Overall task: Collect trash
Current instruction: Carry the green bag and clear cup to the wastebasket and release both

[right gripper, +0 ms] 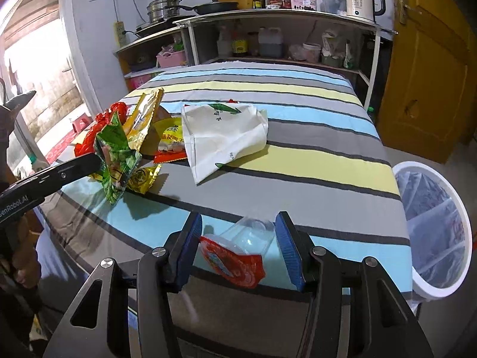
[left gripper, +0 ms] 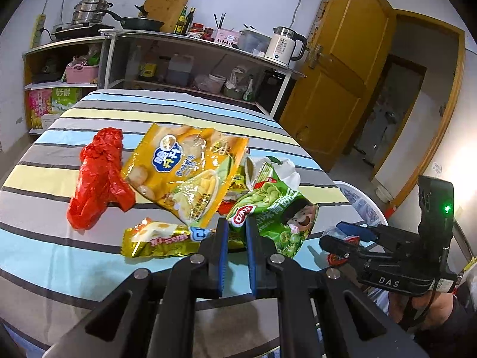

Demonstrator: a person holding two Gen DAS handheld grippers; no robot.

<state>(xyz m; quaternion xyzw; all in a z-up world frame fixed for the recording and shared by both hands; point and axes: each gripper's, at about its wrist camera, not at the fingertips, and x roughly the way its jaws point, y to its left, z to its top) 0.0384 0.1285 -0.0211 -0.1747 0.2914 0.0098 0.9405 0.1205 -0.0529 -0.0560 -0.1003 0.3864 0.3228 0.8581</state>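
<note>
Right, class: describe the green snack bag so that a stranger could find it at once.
Start at the striped tablecloth and its heap of wrappers. At the heap's near right edge, the crinkled green foil snack bag is pinched by the left hand-held gripper. Only it is green, with a cartoon face.

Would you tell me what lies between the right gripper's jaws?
A clear plastic cup with a peeled red lid, lying on its side, seen in the right wrist view.

left wrist: low, close over striped table (left gripper: 44, 238), facing shelves at 12 | right wrist: same heading | shared: wrappers, shelves
</note>
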